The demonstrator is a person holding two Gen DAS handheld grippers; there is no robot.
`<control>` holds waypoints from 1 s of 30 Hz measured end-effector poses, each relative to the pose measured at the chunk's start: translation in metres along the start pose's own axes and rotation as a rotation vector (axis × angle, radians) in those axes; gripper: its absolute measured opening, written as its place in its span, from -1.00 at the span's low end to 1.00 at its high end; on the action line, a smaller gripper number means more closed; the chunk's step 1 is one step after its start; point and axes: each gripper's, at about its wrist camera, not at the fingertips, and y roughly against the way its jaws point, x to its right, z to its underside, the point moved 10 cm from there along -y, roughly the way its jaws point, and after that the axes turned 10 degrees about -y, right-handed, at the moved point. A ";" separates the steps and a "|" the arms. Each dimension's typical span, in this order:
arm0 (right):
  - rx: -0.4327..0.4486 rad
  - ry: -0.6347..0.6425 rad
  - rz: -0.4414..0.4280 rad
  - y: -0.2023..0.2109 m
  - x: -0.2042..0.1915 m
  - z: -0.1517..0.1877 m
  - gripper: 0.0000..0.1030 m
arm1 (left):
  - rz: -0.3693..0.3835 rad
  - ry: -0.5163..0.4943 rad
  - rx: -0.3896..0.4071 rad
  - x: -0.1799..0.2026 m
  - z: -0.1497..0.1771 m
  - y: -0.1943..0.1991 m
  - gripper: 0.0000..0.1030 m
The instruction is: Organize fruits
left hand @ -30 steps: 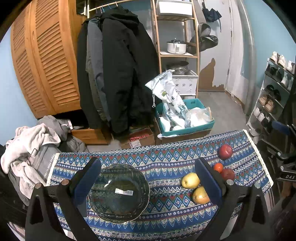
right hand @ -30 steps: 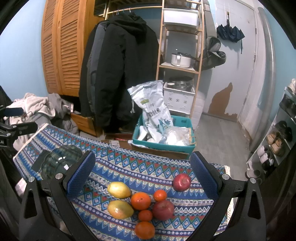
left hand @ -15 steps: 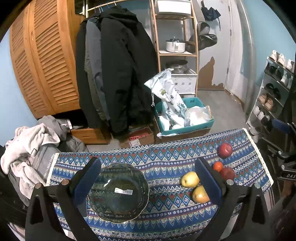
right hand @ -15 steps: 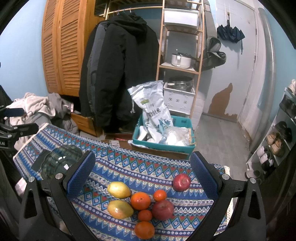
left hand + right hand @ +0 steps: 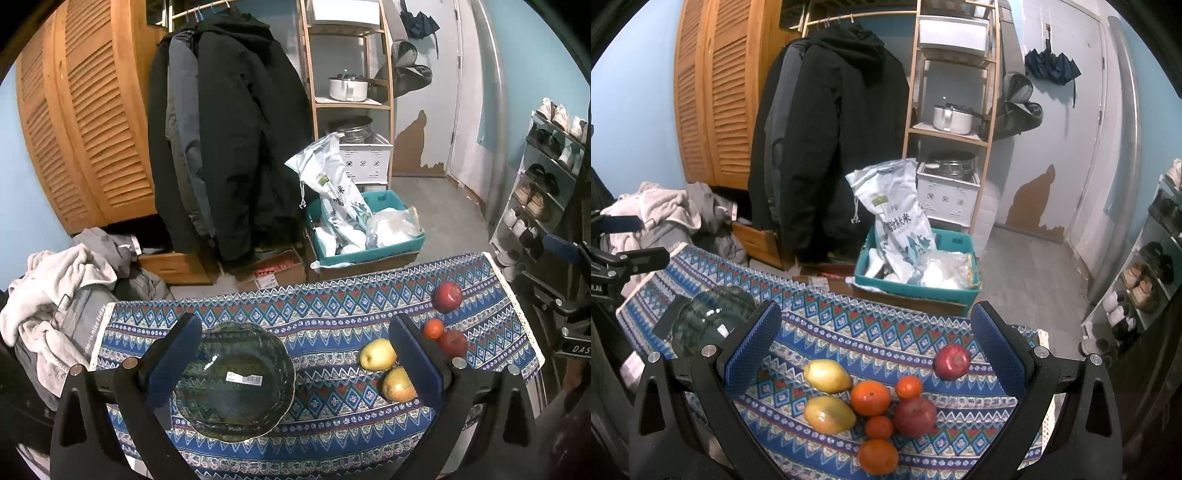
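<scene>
Over a table draped in a patterned blue cloth (image 5: pixel 332 306), the left gripper (image 5: pixel 295 350) hangs with jaws spread wide and empty, framing a dark glass bowl (image 5: pixel 236 380) that holds no fruit. The right gripper (image 5: pixel 875 350), equally wide and empty, hovers above the fruit: two yellow mangoes (image 5: pixel 827 376), four oranges (image 5: pixel 870 398) and two red apples (image 5: pixel 952 362), grouped at the cloth's right end, well apart from the bowl on the left. Over the past second almost nothing has shifted; both tools have only hovered, so sorting has seemingly not begun. Beyond the table stand a teal crate (image 5: pixel 956 291), hanging coats and shelves.
</scene>
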 end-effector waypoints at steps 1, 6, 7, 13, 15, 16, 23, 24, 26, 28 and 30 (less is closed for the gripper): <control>0.000 0.000 0.000 0.000 0.000 0.000 0.95 | 0.001 0.000 0.000 0.000 0.000 0.000 0.98; -0.001 0.001 0.001 0.000 -0.001 -0.001 0.95 | 0.000 -0.001 -0.002 0.000 0.000 0.000 0.98; -0.001 0.002 0.001 0.000 -0.001 -0.001 0.95 | 0.000 -0.001 -0.002 0.000 0.000 0.000 0.98; -0.001 0.001 0.002 0.000 -0.001 -0.002 0.95 | 0.001 -0.001 -0.003 0.001 0.002 0.000 0.98; -0.001 0.001 0.001 0.000 -0.001 -0.002 0.95 | 0.000 -0.004 -0.004 0.001 0.001 0.000 0.98; -0.002 0.001 0.002 0.000 -0.001 -0.002 0.95 | 0.001 -0.003 -0.004 0.001 0.001 0.000 0.98; -0.002 0.001 0.003 -0.001 -0.001 -0.002 0.95 | 0.001 -0.003 -0.005 0.001 0.001 0.000 0.98; -0.002 0.001 0.002 -0.001 -0.001 -0.002 0.95 | 0.000 -0.003 -0.004 0.001 0.000 0.000 0.98; -0.003 0.001 0.003 -0.001 -0.001 -0.001 0.95 | 0.001 -0.005 -0.003 0.002 0.001 0.000 0.98; -0.003 0.002 0.003 -0.001 -0.001 -0.001 0.95 | -0.008 -0.010 0.000 0.002 -0.001 0.000 0.98; -0.003 0.003 0.004 -0.001 -0.001 -0.001 0.95 | -0.014 -0.017 0.001 0.003 -0.001 -0.001 0.98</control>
